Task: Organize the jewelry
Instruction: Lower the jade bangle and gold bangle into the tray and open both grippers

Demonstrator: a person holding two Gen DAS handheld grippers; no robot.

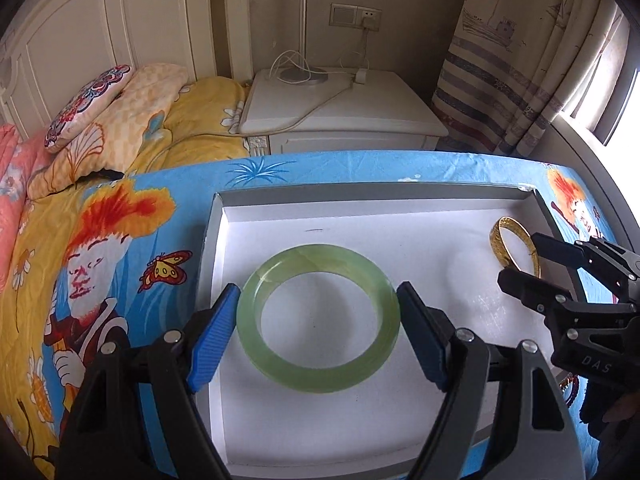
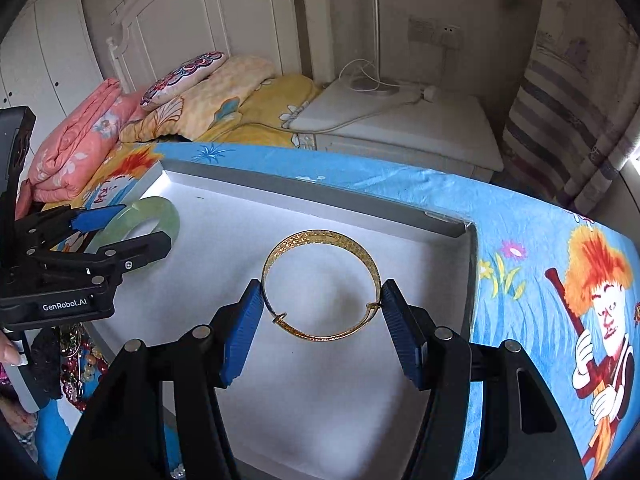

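Lying in a white tray — glossy green bangle, patterned gold bangle.

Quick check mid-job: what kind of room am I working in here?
Almost certainly a bedroom: a white headboard behind folded quilts and a pillow, a white nightstand beside the bed, and a patterned curtain at the window.
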